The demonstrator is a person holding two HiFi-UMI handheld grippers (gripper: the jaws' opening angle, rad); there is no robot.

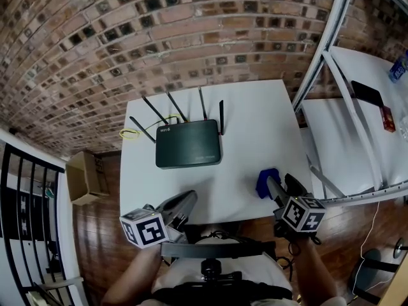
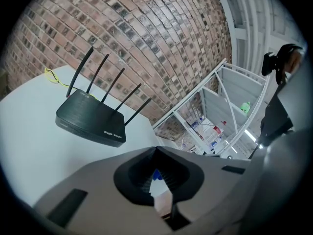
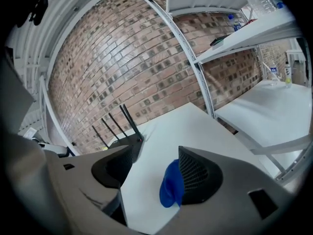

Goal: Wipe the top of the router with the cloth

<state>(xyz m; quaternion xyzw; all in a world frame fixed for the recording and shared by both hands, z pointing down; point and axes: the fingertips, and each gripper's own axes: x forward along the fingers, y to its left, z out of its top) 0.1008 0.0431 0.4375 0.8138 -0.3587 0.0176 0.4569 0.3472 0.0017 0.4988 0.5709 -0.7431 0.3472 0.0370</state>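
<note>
**Cloth lay loose between the spread right jaws, router well beyond**

The right gripper [image 3: 156,154] stood with its jaws spread wide, pressing on nothing. The blue cloth [image 3: 171,186] lay bunched on the white table [image 1: 255,120] in the gap between them. It sat close against the inner face of the jaw at the right of the right gripper view; whether it touched that pad could not be told. The left gripper [image 2: 156,150] hung at the table's near edge, jaw tips brought together with nothing between them. The dark router [image 1: 188,144] lay flat toward the table's far side, well apart from both grippers and the cloth. Its antennas [image 1: 177,107] rose toward the brick wall [image 1: 127,30], with a yellow cable [image 1: 129,133] just beside its left end. A white shelf frame [image 1: 331,56] stood to the table's right
</note>
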